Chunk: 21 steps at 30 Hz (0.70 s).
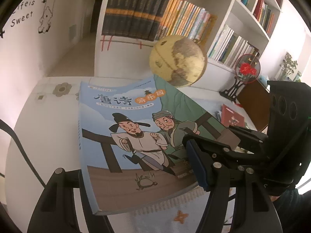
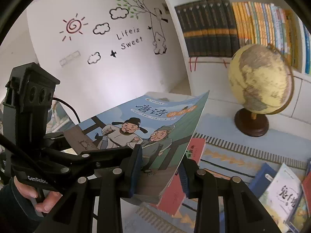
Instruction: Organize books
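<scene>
We found the book (image 1: 134, 141) lifted clear of the table (image 2: 223, 128), each gripper pinching an opposite edge: left (image 2: 64, 141), right (image 2: 159, 169), presumably to carry it level toward the shelf (image 1: 229, 7).

globe (image 2: 260, 79) on dark base | wall decals (image 2: 128, 36) "Life is Sweet" | red fan ornament (image 1: 247, 69)

- Blue picture book (image 2: 147, 128) with two cartoon figures on its cover: one.
- Globe (image 2: 260, 79) on a dark round base: one.
- Red-covered books (image 2: 196, 147) lying flat: at least two.
- Dark volumes with an orange band (image 2: 208, 27), standing in a shelf row: about eight.
- Round red fan ornament (image 1: 246, 69) on a black stand: one.
- Handheld grippers: two.
</scene>
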Each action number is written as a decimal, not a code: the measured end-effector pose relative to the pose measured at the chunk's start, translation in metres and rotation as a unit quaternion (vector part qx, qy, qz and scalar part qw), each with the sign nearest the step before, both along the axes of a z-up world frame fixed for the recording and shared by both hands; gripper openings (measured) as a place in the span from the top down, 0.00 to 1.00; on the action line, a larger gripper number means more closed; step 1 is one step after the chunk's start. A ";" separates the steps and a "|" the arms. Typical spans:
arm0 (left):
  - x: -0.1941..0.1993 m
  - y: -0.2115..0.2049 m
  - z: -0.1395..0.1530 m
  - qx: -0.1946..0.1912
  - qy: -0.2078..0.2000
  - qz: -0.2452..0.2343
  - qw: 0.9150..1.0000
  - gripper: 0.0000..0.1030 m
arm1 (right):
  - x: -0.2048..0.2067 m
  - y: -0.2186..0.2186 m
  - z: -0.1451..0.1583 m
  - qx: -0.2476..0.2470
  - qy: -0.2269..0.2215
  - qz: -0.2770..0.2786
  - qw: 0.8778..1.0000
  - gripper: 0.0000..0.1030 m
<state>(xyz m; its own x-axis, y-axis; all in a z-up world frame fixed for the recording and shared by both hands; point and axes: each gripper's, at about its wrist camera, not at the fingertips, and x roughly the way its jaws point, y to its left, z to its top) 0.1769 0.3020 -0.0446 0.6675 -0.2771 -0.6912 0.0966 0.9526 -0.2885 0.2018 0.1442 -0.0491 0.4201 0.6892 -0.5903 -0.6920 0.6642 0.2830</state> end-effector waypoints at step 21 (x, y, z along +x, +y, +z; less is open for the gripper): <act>0.016 0.027 -0.050 -0.044 0.029 -0.025 0.998 0.38 | 0.023 0.034 -0.038 -0.043 0.032 -0.030 0.998 0.66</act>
